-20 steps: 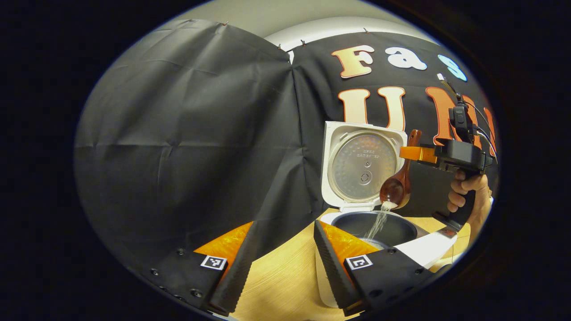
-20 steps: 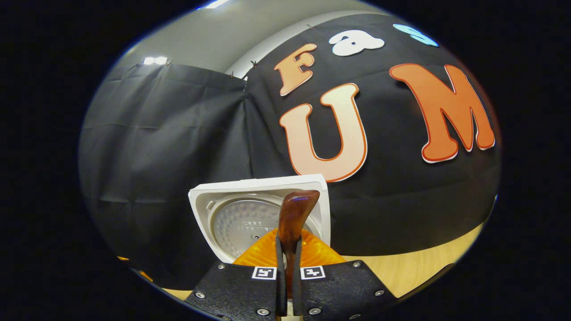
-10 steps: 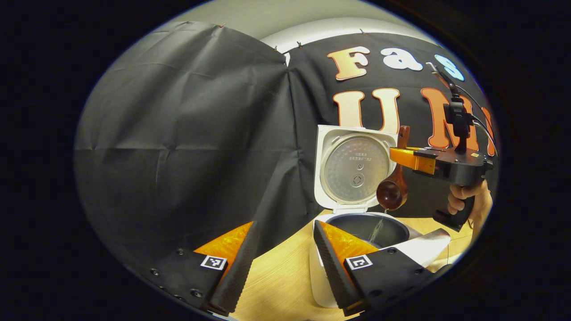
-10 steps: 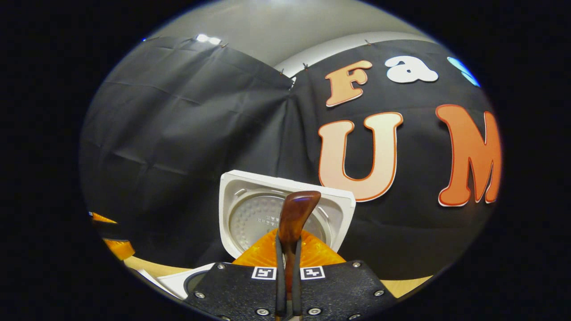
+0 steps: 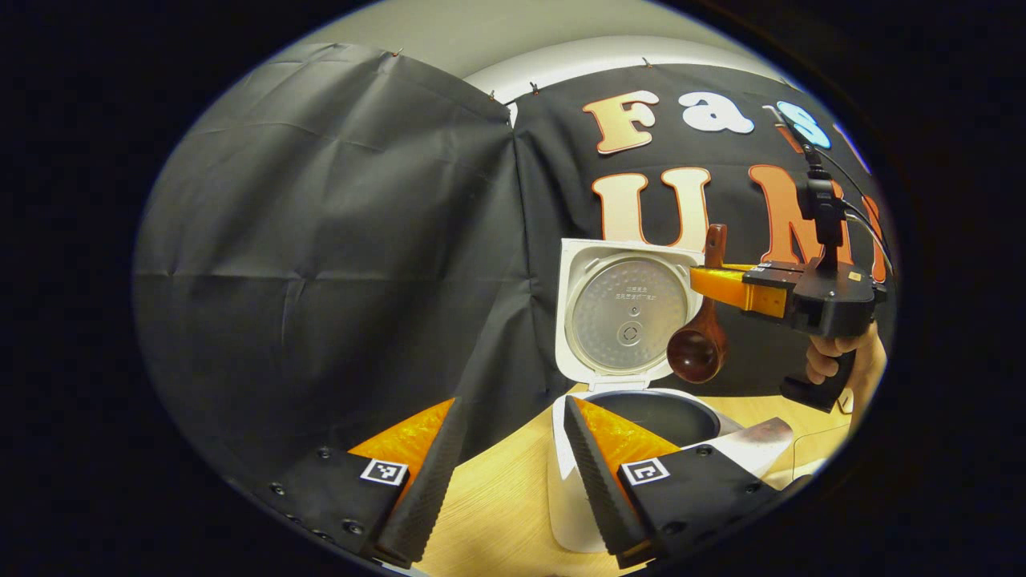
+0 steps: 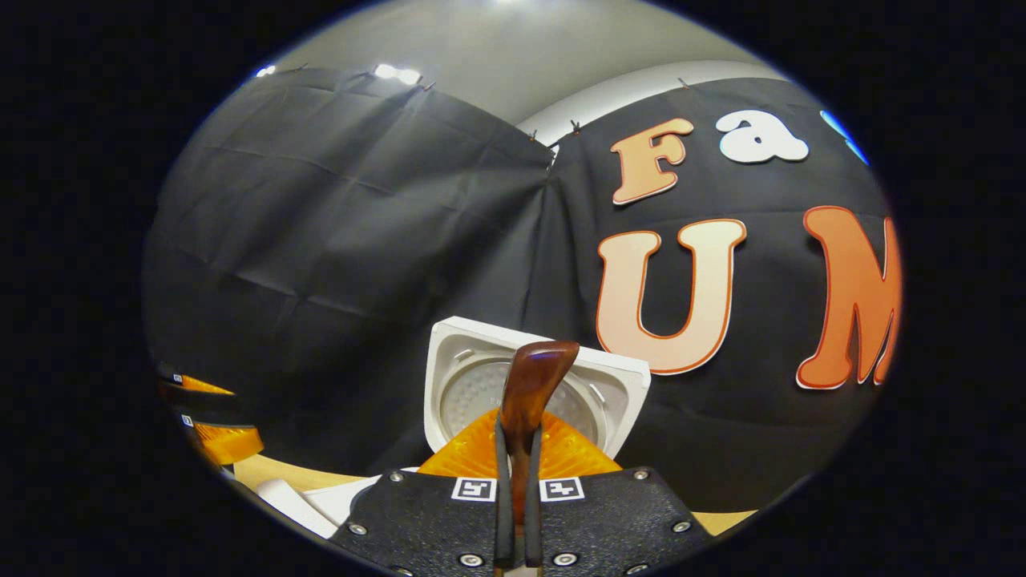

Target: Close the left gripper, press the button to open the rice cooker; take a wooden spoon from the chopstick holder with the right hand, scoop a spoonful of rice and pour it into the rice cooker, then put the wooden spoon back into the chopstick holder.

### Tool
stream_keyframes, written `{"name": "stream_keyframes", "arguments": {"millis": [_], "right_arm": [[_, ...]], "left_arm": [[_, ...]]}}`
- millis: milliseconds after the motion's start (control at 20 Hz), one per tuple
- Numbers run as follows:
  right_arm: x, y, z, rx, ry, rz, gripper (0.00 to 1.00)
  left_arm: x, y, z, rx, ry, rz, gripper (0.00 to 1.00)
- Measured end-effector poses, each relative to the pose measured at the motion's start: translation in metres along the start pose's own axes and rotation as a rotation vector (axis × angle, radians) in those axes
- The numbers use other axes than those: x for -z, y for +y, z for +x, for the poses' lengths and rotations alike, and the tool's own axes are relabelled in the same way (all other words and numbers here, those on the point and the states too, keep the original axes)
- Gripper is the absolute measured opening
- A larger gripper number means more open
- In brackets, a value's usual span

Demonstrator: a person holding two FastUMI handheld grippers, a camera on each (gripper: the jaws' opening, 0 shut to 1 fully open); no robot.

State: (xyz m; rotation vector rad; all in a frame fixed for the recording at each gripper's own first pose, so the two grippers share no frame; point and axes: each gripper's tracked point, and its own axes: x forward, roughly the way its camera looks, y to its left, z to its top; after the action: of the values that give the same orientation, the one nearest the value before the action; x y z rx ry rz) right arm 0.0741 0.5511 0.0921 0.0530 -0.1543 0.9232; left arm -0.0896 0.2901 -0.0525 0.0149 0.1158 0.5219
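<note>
The white rice cooker [image 5: 565,497] stands with its lid [image 5: 625,312] raised upright and its dark inner pot [image 5: 661,405] exposed. A brown wooden spoon [image 5: 697,353] hangs bowl-down above the pot's right side, bowl empty. My right gripper [image 5: 712,280] is shut on its handle, held level by a hand [image 5: 834,357]. In the right gripper view the gripper [image 6: 517,449] clamps the spoon handle [image 6: 533,385], with the lid [image 6: 473,377] behind it. My left gripper [image 5: 513,405] is open, low and just left of the cooker, holding nothing.
The light wooden table [image 5: 497,497] runs under the cooker. Black cloth walls close the back and left. My left gripper [image 6: 212,433] shows at the far left of the right gripper view, near the cooker's white body [image 6: 321,501].
Rice was streaming from the spoon into the pot a second ago; the stream has stopped and the bowl is empty. The right gripper has levelled out with the spoon still held.
</note>
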Motion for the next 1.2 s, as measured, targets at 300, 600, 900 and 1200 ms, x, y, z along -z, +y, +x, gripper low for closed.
{"name": "stream_keyframes", "arguments": {"millis": [300, 600, 900, 1200], "right_arm": [[-0.02, -0.03, -0.039, 0.069, -0.017, 0.082, 0.05], [-0.03, -0.071, -0.081, 0.1, -0.042, 0.314, 0.05], [-0.023, -0.159, -0.152, 0.332, -0.071, 0.37, 0.05], [-0.001, -0.218, -0.241, 0.545, 0.021, 0.371, 0.05]], "left_arm": [[-0.002, -0.004, -0.003, 0.024, -0.005, 0.0, 0.81], [-0.004, -0.019, -0.003, 0.053, 0.001, 0.003, 0.82], [-0.006, -0.047, -0.011, 0.101, 0.006, 0.014, 0.82], [-0.011, -0.073, -0.011, 0.153, 0.015, 0.031, 0.82]]}}
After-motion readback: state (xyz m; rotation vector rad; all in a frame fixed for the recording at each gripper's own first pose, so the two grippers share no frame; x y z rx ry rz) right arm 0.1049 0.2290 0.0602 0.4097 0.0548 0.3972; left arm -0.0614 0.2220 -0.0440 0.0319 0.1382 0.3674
